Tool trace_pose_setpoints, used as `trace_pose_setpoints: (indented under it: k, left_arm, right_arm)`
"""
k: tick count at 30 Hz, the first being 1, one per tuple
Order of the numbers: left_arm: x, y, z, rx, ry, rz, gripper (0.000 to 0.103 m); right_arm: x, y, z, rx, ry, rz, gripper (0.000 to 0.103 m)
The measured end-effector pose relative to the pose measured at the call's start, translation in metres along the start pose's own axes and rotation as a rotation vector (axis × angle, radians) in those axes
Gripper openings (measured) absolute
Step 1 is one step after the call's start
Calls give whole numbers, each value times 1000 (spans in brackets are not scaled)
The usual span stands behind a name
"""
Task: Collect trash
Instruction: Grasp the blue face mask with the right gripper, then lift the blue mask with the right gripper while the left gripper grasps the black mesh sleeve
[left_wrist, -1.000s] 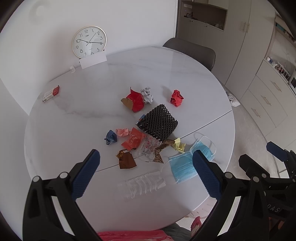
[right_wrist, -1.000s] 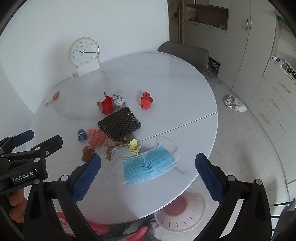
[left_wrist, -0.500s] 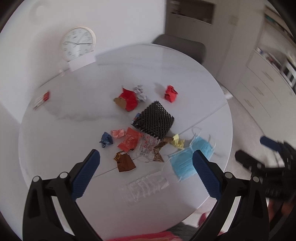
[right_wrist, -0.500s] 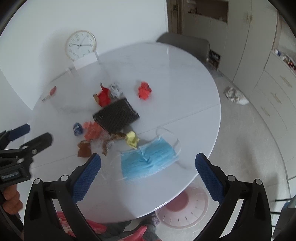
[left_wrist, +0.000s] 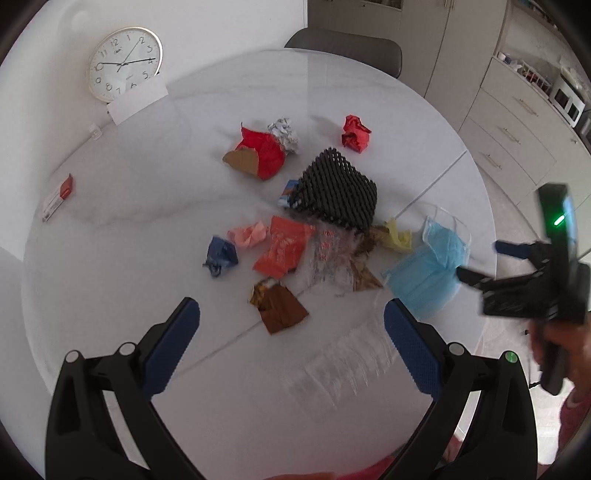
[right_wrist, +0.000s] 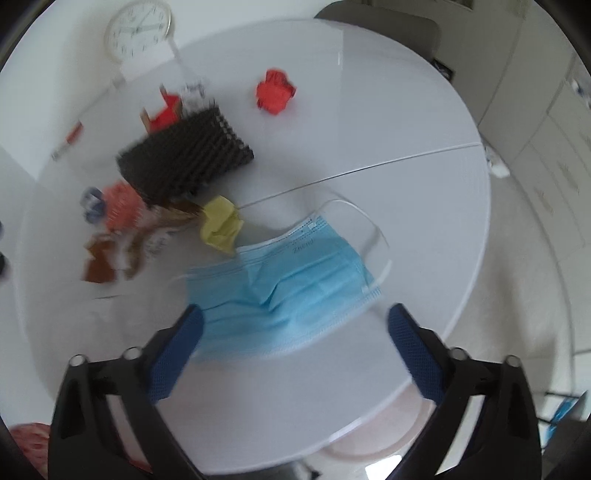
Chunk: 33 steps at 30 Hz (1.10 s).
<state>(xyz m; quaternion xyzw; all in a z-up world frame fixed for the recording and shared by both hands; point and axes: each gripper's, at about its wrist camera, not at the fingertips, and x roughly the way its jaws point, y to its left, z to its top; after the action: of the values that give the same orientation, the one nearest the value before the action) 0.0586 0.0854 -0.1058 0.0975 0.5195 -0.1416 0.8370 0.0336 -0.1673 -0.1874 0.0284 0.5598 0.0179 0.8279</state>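
Lying flat — blue mask (right_wrist: 284, 288), long axis crosswise

Each handheld gripper, the left gripper (left_wrist: 291, 321) and the right gripper (right_wrist: 294, 326) alike, was built of matte black plastic arms forking into two fingers (left_wrist: 171, 341), and each finger ended in a long blue pad with a fine dotted grip texture. Round silver screw heads sat at the linkage joints on both, with one green-tinted dot on the left unit's right-hand arm. Seen from the left wrist camera, the right unit's black body carried a slim upright module with a lit green light, faint lettering too blurred to read, and blue-tipped fingers.
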Motion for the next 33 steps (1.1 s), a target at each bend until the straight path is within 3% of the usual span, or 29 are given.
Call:
trace_pose_setpoints:
  k: [4, 8, 9, 11, 12, 13, 19, 22, 24, 26, 33]
  left_arm:
    - [26, 8, 30, -9, 15, -49, 96]
    - [58, 10, 60, -9, 47, -107, 96]
    - [68, 9, 68, -9, 57, -121, 96]
    - [90, 7, 80, -12, 91, -143, 96]
    - [100, 6, 85, -14, 107, -142, 96]
    - [109, 6, 89, -13, 123, -140, 94]
    - [148, 6, 102, -54, 209, -171, 73]
    - [157, 5, 102, -67, 229, -172, 57]
    - [159, 4, 102, -56, 237, -152, 53]
    - [160, 1, 102, -50, 229, -130, 44]
    - [140, -2, 109, -94, 151, -227, 19]
  right_arm:
    - [30, -2, 1, 38, 63, -1, 79]
    - [35, -4, -2, 81, 67, -4, 66]
    - [34, -3, -3, 80, 65, -14, 60]
    - [30, -2, -5, 80, 58, -18, 40]
    - [29, -2, -5, 90, 58, -11, 25]
    - [27, -4, -7, 112, 56, 9, 18]
    - [12, -16, -15, 220, 21, 65, 14]
    - [6, -19, -16, 262, 7, 82, 14]
    - [3, -23, -16, 295, -12, 101, 14]
    - [-1, -26, -17, 318, -22, 117, 14]
    - [-18, -45, -7, 407, -107, 216, 14]
